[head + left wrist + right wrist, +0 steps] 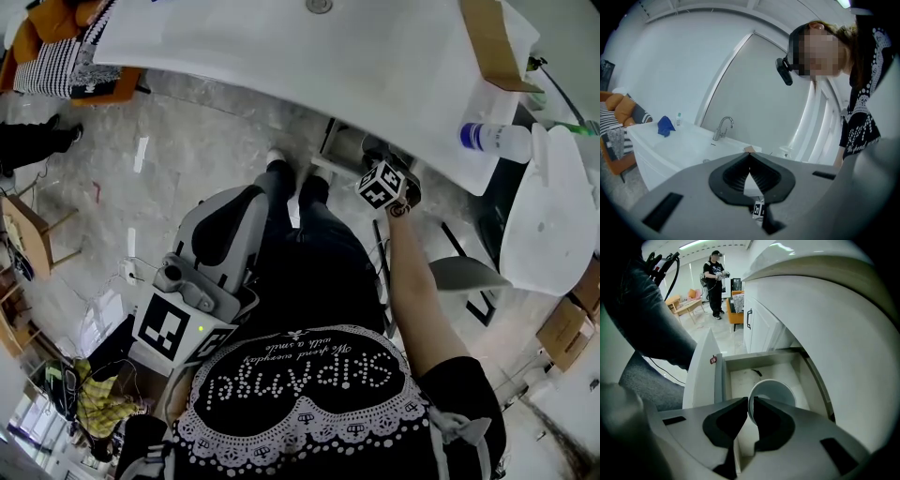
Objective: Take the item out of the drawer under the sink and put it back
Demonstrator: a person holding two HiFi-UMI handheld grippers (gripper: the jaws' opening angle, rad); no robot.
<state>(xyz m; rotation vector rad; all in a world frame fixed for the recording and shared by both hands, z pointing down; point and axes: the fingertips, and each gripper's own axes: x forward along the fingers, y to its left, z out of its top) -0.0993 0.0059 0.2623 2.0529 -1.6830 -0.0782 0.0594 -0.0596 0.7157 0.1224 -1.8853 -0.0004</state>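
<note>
A white bowl [777, 391] is over the open drawer [761, 363] under the white sink counter [281, 56]. My right gripper [751, 400] points steeply down and is shut on the bowl's near rim, one pad inside and one outside. In the head view only its marker cube [382, 185] shows, at the counter's front edge, and the bowl is hidden. My left gripper [750, 157] is held low at my left side, its tips meeting with nothing between them. Its grey body [220, 246] shows at the lower left of the head view.
The drawer's white front panel [701, 376] stands to the left of the bowl. On the counter are a faucet [723, 127], a blue cloth [665, 125], a bottle [495, 139] and a cardboard box [492, 42]. Another person [714, 284] stands far off. Cables lie on the floor [122, 281].
</note>
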